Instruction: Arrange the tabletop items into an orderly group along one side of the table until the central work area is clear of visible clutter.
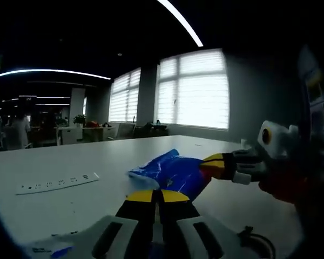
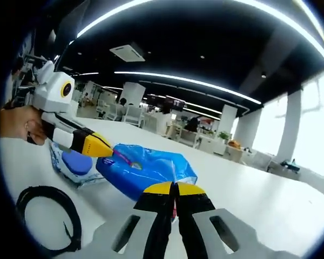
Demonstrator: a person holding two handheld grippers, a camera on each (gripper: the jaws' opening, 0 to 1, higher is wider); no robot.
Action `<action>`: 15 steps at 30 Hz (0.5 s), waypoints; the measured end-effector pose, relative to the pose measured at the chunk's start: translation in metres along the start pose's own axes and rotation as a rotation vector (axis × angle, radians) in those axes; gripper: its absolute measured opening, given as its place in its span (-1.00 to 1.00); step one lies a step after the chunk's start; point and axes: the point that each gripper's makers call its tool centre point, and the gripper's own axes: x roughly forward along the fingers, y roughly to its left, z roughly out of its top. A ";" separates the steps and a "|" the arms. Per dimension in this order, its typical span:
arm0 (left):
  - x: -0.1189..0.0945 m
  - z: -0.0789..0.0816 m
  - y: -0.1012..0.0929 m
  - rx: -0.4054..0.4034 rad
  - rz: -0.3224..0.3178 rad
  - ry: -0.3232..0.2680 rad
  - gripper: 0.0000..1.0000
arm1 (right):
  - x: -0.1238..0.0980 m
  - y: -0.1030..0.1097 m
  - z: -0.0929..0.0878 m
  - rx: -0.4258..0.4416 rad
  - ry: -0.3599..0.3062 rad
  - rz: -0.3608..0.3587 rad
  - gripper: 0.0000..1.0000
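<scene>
In the left gripper view, my left gripper (image 1: 160,195) is clamped on the near edge of the crinkled blue plastic wipes pack (image 1: 173,174), held over the white table (image 1: 70,159); my right gripper (image 1: 216,165) pinches its far side. A white power strip (image 1: 58,183) lies near the table's left edge.

In the right gripper view, my right gripper (image 2: 174,189) grips the pack (image 2: 146,170). The left gripper (image 2: 100,145) partly hides a 2nd blue-and-white pouch (image 2: 75,164). A black cable coil (image 2: 46,216), cut off, lies beside it.
</scene>
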 end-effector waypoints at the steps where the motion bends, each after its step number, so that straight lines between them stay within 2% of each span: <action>1: -0.001 0.000 -0.001 0.001 -0.001 0.001 -0.98 | -0.001 0.001 -0.001 0.000 0.002 0.001 -1.00; 15: -0.010 -0.011 -0.009 0.008 -0.011 0.029 -0.98 | -0.011 0.009 -0.004 0.014 0.003 0.010 -1.00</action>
